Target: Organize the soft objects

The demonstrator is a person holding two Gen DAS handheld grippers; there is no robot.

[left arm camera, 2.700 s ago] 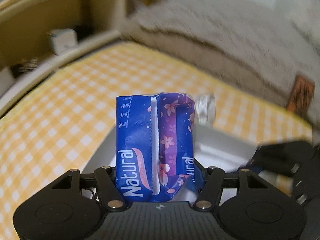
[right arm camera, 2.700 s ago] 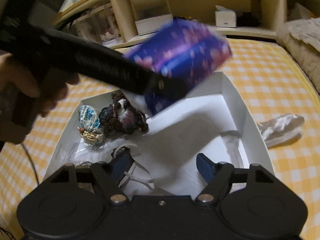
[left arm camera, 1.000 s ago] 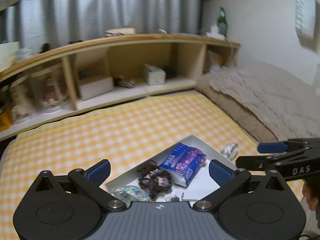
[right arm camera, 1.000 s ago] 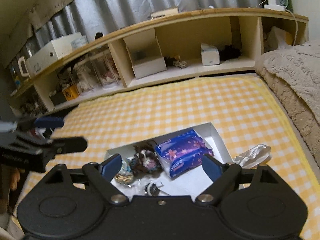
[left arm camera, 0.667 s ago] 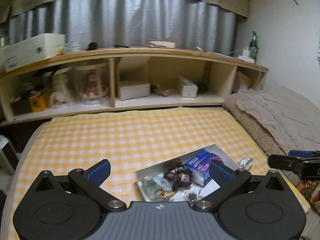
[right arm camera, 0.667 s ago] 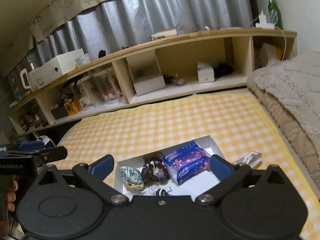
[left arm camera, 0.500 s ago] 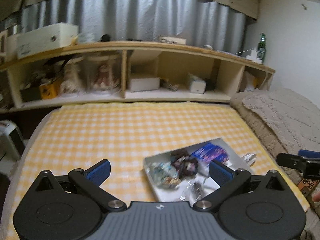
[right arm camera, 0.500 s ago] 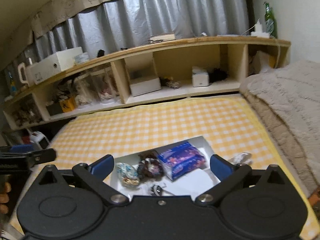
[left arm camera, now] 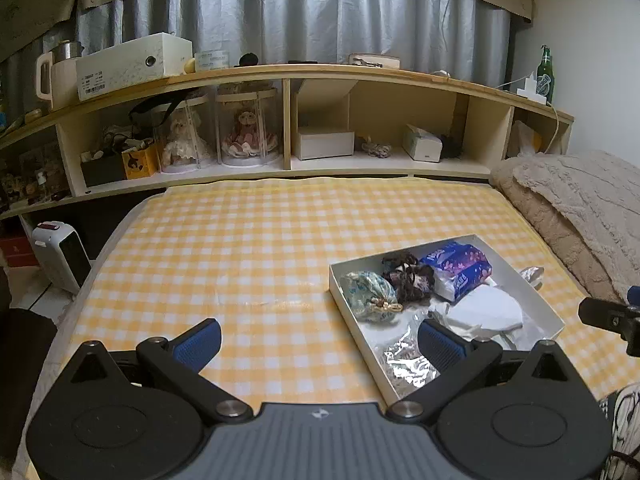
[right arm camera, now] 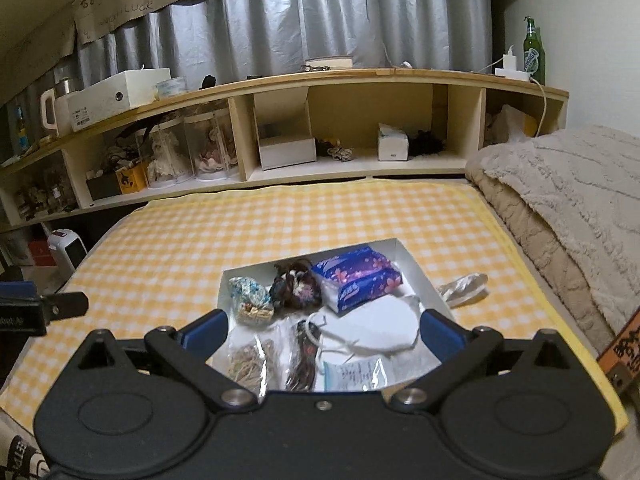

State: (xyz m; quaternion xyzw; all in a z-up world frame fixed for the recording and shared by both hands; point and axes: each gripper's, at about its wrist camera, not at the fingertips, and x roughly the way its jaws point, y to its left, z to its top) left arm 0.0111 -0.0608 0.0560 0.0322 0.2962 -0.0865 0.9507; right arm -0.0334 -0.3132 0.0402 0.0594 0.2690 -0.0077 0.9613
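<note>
Yellow checked cloth (left arm camera: 248,264) fills the left wrist view, where the left gripper (left arm camera: 318,338) hangs spread wide and empty, with the white box (left arm camera: 554,316) off to its right holding a blue tissue pack (left arm camera: 460,266) beside a dark scrunchie (left arm camera: 408,276). From the right wrist, the right gripper (right arm camera: 322,330) has just been opening and stands wide, grasping nothing, above the box (right arm camera: 422,276); a clear wrapper (right arm camera: 464,284) lies just outside it.

Dim, sharp frames; fisheye-bent, dark-cornered edges
</note>
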